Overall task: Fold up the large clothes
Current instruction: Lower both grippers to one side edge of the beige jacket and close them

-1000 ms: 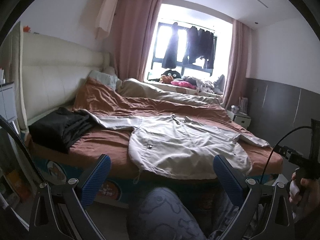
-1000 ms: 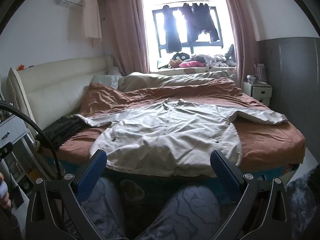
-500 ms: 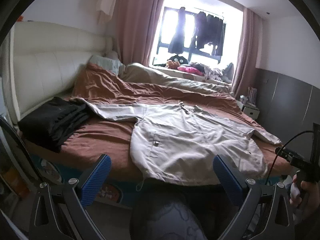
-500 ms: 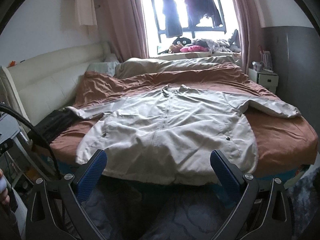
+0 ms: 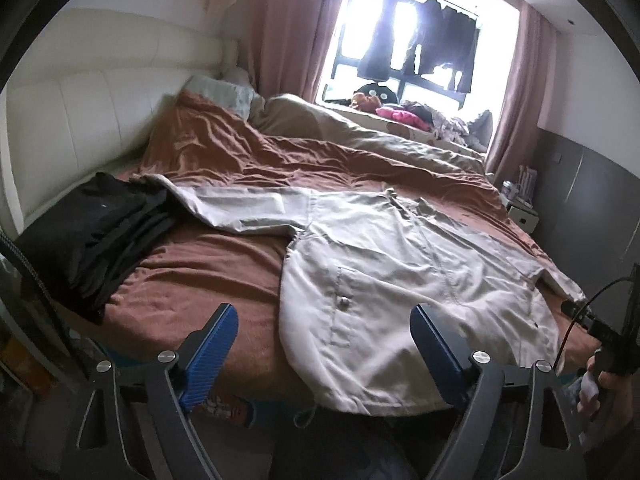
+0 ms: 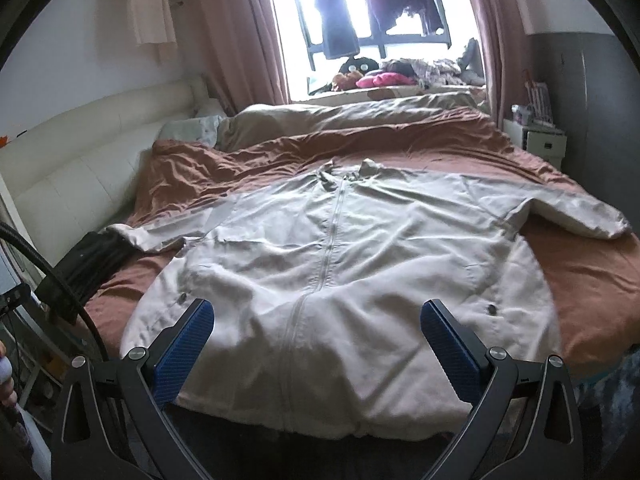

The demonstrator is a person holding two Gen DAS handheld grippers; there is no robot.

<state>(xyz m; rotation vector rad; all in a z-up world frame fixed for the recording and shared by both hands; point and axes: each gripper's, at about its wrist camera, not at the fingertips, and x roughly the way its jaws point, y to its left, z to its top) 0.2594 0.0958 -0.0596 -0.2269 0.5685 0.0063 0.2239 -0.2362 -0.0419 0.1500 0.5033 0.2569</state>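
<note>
Right wrist view places our right gripper [image 6: 318, 340] squarely over the hem of the beige jacket [image 6: 340, 248], fingers spread wide with nothing between them. We note the jacket lies face up and flat on the brown bedspread [image 6: 592, 280], zip running straight away from us toward the collar, so its long axis points from the bed's near edge toward the window. Both sleeves are thrown out sideways: one toward the black folded clothes [image 6: 94, 260] on our left, the other toward the far right corner of the bed.

Left wrist view shows our left gripper [image 5: 324, 344] likewise spread apart and empty, hanging off the near edge of the bed, with the jacket's left hem corner just ahead and to the right of its centre line. The left sleeve [image 5: 240, 208] stretches away to the left, its cuff touching the black folded clothes [image 5: 96, 232].

We judge that no fold has been made yet (the garment is fully spread). The governing relation is this: the hem is the nearest part to both tools, each gripper fronting its own side of the jacket, while the sleeves lie farther off. Our left tool is the nearer to the left sleeve, our right to the right sleeve; either reach crosses the body panel
</note>
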